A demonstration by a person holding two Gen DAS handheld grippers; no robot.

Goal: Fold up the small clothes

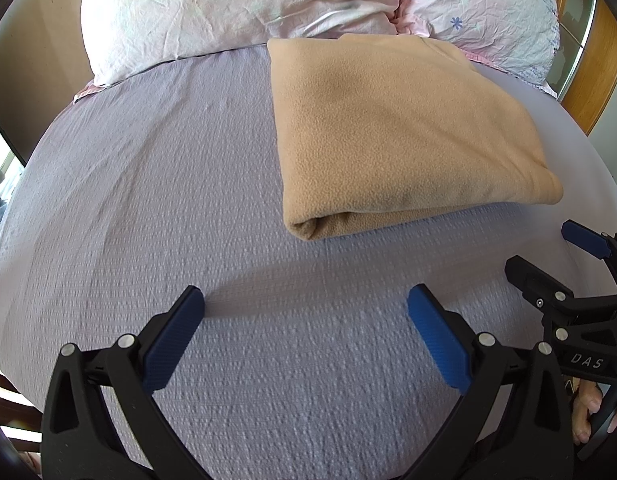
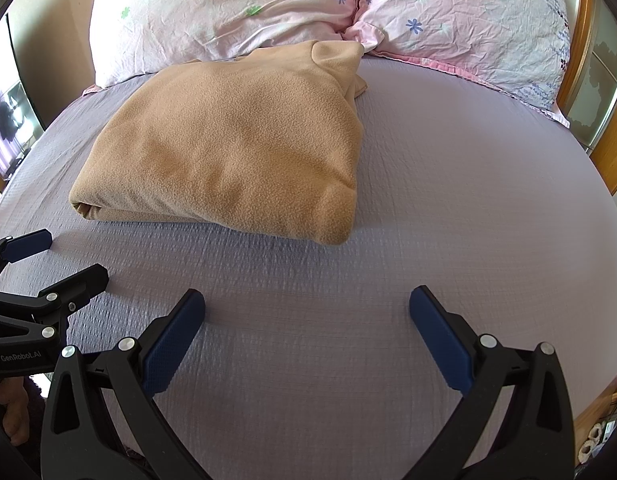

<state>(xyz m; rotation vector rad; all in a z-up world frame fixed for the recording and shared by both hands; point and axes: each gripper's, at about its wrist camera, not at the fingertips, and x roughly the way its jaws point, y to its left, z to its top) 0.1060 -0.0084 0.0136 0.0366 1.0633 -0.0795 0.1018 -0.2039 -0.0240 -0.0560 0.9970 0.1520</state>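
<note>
A tan fleece garment (image 1: 396,136) lies folded into a thick rectangle on the lilac bed sheet (image 1: 148,200), its far end near the pillows. It also shows in the right wrist view (image 2: 236,148). My left gripper (image 1: 306,300) is open and empty, hovering over bare sheet in front of the garment's near left corner. My right gripper (image 2: 307,300) is open and empty, over the sheet in front of the garment's near right corner. Each gripper shows at the edge of the other's view: the right one (image 1: 548,252), the left one (image 2: 64,256).
Two pink floral pillows (image 2: 228,12) (image 2: 468,20) lie along the head of the bed. A wooden frame with glass (image 2: 600,92) stands at the right. The lilac sheet (image 2: 468,200) stretches wide to the right of the garment.
</note>
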